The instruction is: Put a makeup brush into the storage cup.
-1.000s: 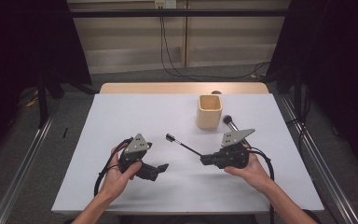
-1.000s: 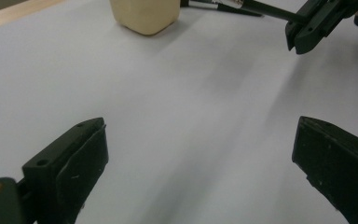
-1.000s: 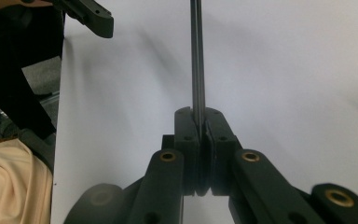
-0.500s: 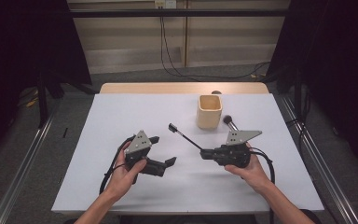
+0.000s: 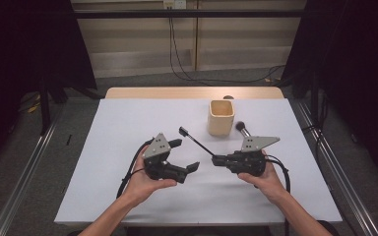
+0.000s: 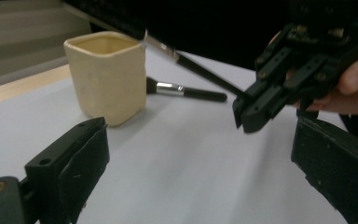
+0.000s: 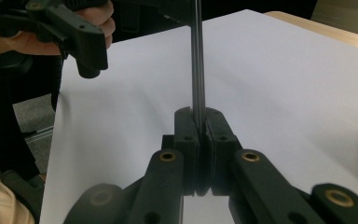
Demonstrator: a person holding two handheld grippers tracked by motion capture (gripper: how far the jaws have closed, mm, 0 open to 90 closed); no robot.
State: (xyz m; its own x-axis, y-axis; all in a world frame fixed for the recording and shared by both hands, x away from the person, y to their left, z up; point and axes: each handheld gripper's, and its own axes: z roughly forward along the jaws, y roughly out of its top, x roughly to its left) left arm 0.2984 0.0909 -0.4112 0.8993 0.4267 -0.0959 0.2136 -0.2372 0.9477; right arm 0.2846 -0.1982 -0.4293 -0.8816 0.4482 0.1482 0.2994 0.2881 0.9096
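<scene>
The right hand-held gripper [image 5: 215, 160] is clamped on a thin black brush [image 5: 197, 141], raised above the tabletop [image 5: 123, 123]. The left hand-held gripper [image 5: 187, 155] gapes wide nearby. Farther right, a beige cup [image 5: 221, 118] shows a hidden interior; a makeup brush [image 5: 242, 129] lies beside it.

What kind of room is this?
Probably a lab recording station: a white-topped table ringed by dark curtains, cables on the floor, and hand-held grippers, left and right.

A cream square cup [image 5: 221, 118] stands upright on the white counter [image 5: 128, 128]. Just right of it lies a second black makeup brush [image 5: 242, 130], near the cup's base.
</scene>
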